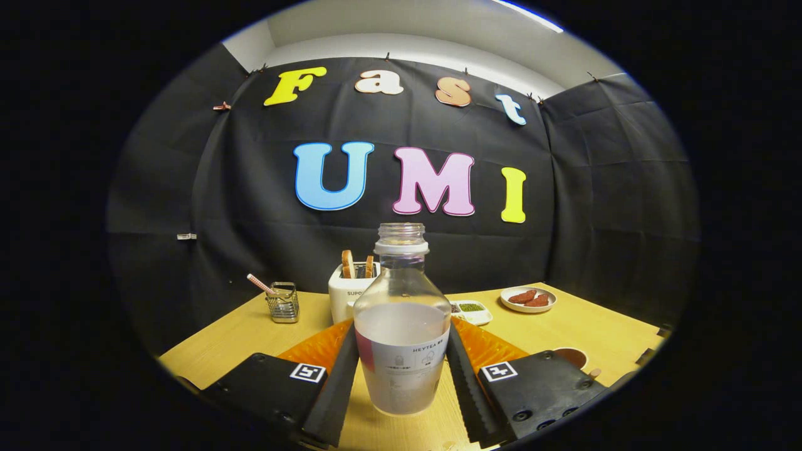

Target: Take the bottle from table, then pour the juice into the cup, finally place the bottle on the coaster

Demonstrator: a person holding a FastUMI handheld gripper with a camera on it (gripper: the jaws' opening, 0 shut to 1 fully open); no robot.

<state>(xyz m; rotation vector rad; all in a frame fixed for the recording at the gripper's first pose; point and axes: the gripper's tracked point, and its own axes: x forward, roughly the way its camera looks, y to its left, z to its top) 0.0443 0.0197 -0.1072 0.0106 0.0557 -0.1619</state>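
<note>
Here the uncapped bottle (401, 326) stands upright between the fingers (401, 376), which pinch it on both sides just above the bench (564, 329). Beyond it sit a toaster (348, 291), a wire basket (283, 302) and a plate (528, 299); a cup (571, 357) lies near the right finger.

Beyond the bottle (401, 326) clamped in the tool (401, 376), a toaster (348, 291) blocks the way.

Staged recording booth, black cloth walls (595, 188), wooden table (583, 332), toaster (348, 291)
</note>
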